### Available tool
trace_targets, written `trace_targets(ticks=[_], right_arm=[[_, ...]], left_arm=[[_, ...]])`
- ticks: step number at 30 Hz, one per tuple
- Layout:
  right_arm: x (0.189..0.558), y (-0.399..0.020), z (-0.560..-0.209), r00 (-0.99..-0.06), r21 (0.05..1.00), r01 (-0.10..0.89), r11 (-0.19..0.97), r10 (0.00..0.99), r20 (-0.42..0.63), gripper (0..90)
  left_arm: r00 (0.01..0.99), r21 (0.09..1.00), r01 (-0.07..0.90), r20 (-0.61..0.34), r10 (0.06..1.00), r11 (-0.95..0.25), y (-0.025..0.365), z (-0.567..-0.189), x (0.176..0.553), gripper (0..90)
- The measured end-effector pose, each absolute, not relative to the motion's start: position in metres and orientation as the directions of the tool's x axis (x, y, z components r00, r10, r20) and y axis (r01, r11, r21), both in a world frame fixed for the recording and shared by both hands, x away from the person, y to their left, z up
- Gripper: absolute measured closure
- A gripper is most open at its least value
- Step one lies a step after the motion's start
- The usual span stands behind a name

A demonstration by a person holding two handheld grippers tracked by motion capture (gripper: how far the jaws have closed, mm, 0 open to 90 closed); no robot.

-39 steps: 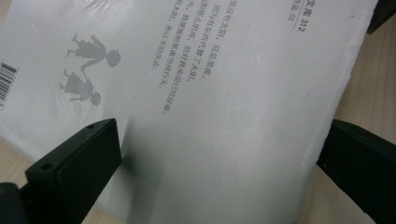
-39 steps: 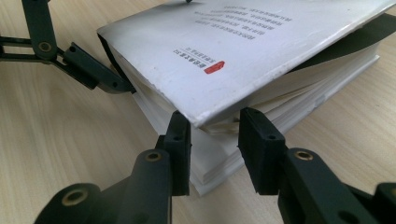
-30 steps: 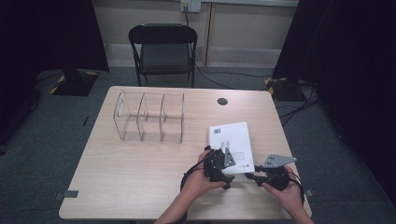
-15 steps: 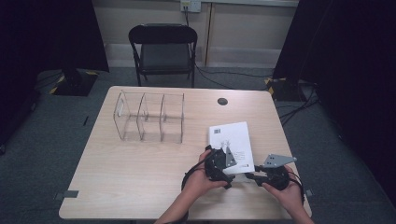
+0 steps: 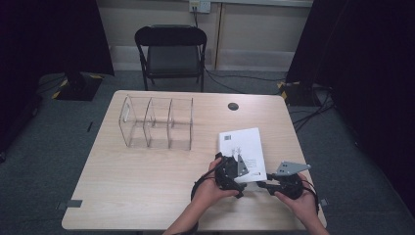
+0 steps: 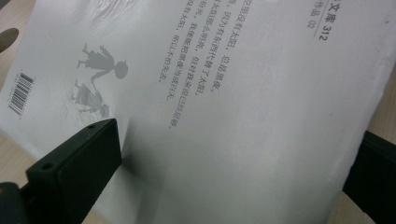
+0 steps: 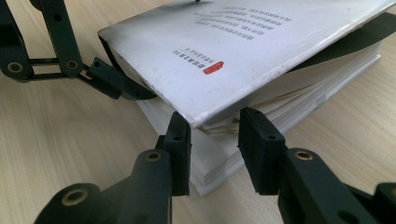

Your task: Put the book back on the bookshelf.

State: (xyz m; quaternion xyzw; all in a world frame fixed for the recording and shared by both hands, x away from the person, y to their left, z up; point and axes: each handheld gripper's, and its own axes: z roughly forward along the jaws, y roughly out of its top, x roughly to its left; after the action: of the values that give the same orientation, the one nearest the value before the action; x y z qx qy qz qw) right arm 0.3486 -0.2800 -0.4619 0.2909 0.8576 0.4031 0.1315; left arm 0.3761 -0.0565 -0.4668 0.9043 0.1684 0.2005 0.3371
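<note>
The desk [image 5: 147, 196] occupied the centre of the high view, with a black folding chair [image 5: 171, 51] behind it at the upper centre of the frame.

A clear acrylic organiser [image 5: 156, 122] stood at the upper left of the desk surface. Its three compartments, set side by side, held nothing.

A white paperback book [image 5: 243, 149] lay at the lower right of the desk, back cover up, with a barcode at its upper left corner.

The left tool [image 5: 234, 175] was positioned at the book's lower left corner. In the left gripper view its jaws straddled the book [image 6: 243, 116], one over the cover at the lower left of the frame and one at the right edge; whether they pressed on it could not be determined.

The right tool [image 5: 266, 185] pointed at the book's lower edge. In the right gripper view, the right tool [image 7: 212, 140] stood partly open, its jaws either side of the raised cover corner of the book [image 7: 219, 51], with no pad pressing on it. The cover was lifted clear of the page block.

A small dark round grommet [image 5: 233, 106] sat near the desk's far edge.
</note>
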Motion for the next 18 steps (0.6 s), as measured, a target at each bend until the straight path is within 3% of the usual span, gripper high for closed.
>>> trace_targets(ticks=[18], right_arm=[[0.349,-0.2799,-0.4619,-0.797,0.765,0.394,0.51,0.605,0.008,65.4]], left_arm=[[0.863,0.677,0.177,0.243,0.443,-0.715,-0.0557,-0.4652,0.3766,2.5]])
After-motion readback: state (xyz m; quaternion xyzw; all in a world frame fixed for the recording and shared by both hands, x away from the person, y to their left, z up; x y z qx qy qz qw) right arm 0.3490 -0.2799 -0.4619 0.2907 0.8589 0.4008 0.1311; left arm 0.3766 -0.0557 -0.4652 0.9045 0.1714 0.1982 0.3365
